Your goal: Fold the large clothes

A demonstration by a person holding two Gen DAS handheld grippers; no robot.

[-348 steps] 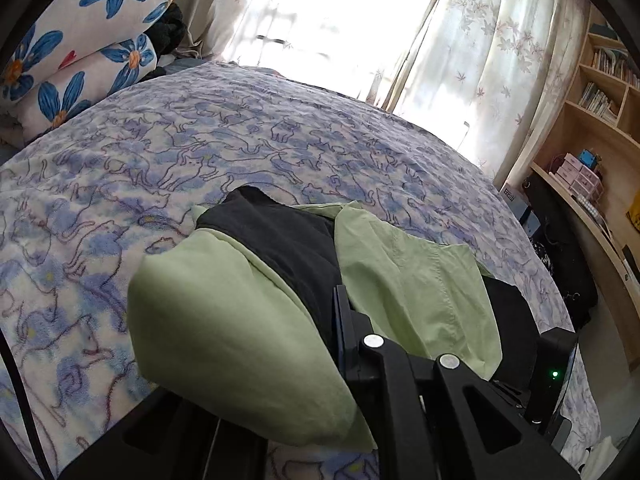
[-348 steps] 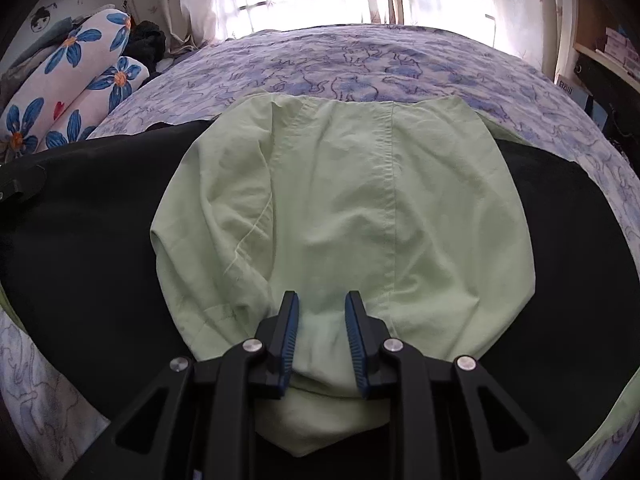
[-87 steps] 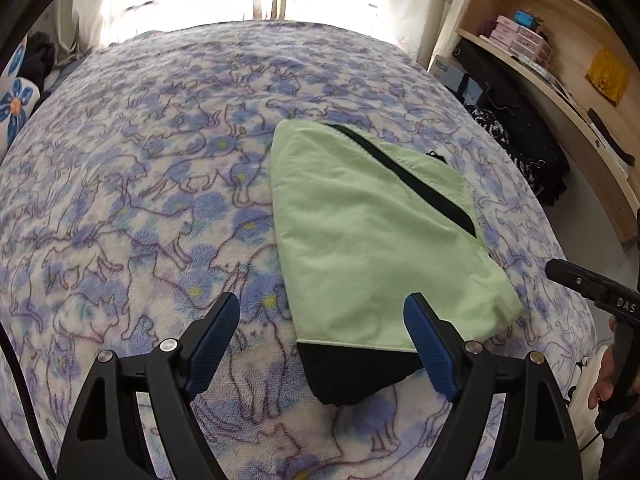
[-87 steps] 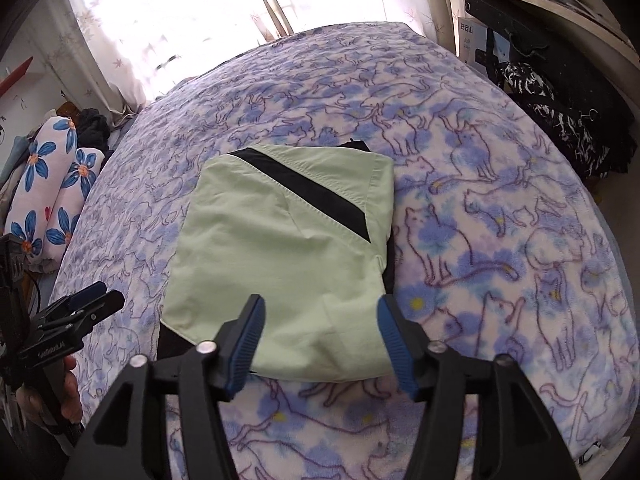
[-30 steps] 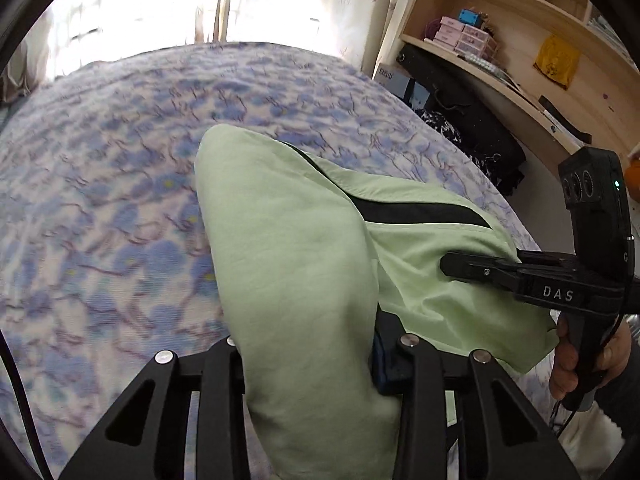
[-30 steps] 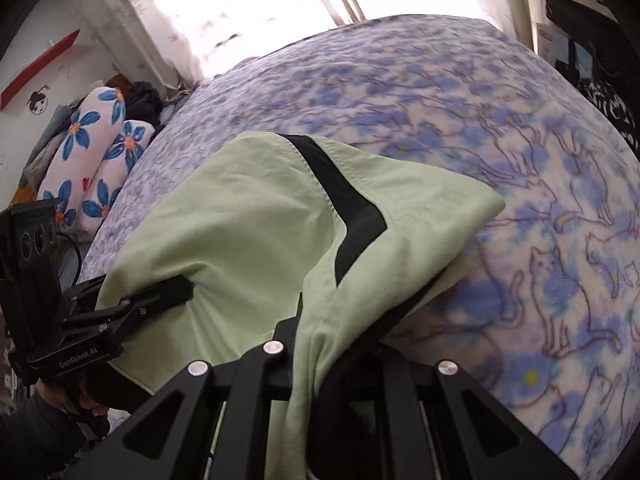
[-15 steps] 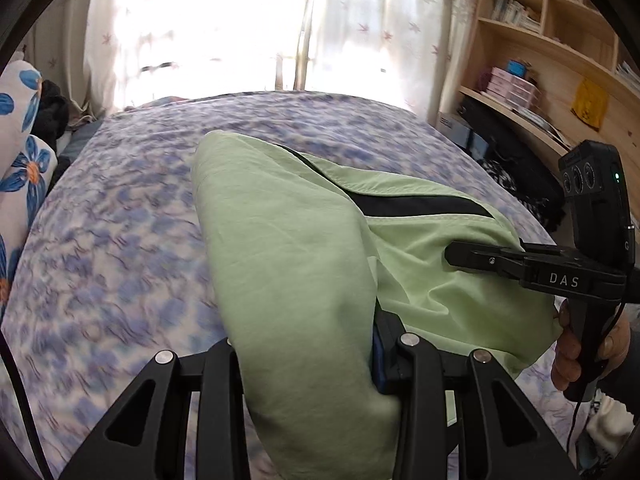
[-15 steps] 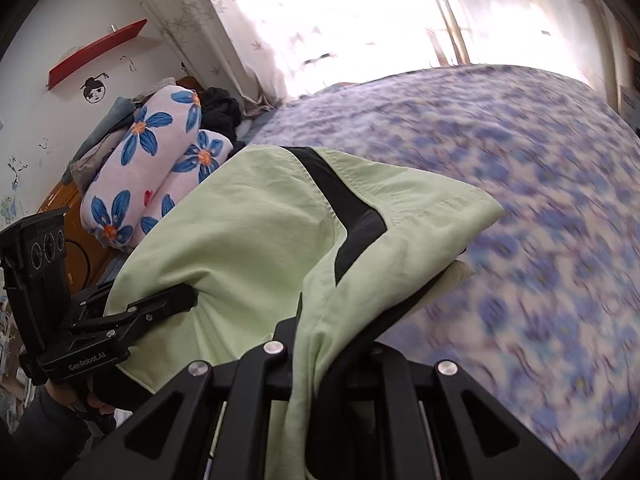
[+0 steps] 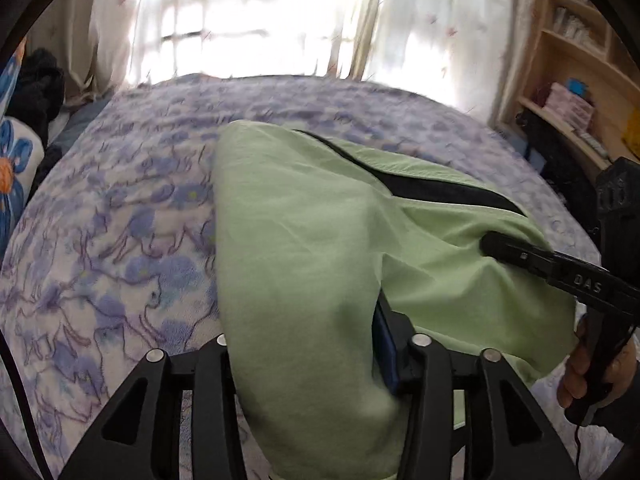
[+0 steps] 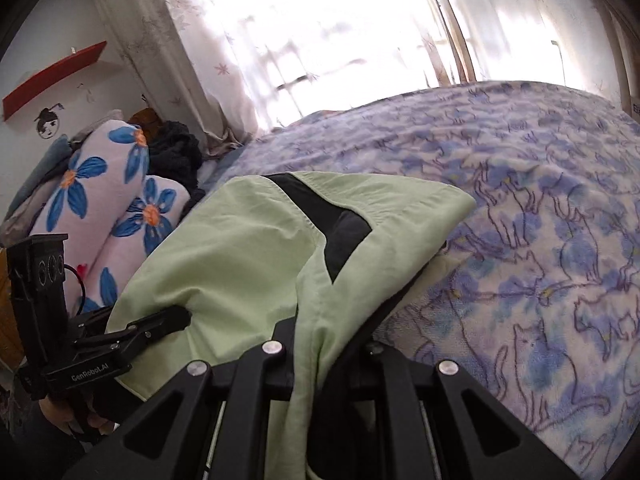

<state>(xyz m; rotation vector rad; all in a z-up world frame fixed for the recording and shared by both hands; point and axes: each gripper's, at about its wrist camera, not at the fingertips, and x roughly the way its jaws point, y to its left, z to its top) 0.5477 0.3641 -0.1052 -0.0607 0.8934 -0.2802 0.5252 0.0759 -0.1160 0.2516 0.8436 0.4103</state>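
A folded light-green garment (image 9: 304, 240) with a black band hangs lifted over the cat-print bed cover (image 9: 120, 240). My left gripper (image 9: 304, 336) has the near left edge of the bundle between its jaws, which are opening; cloth drapes over and hides the left finger. The right gripper's finger (image 9: 520, 256) reaches into the garment from the right. In the right wrist view the garment (image 10: 240, 248) bunches through my right gripper (image 10: 328, 332), whose jaws are starting to open with the cloth still pinched. The left gripper (image 10: 160, 324) bites its far left edge.
Flower-print pillows (image 10: 100, 200) and dark clothes (image 10: 176, 152) lie at the bed's left end. Curtains (image 9: 260, 20) cover the bright window behind. Wooden shelves (image 9: 580, 80) stand at the right. A hand (image 9: 580, 368) grips the right handle.
Both grippers have carried the garment sideways across the bed toward the pillow end. The left jaws stand slightly wider than before. The cloth's shape is unchanged.
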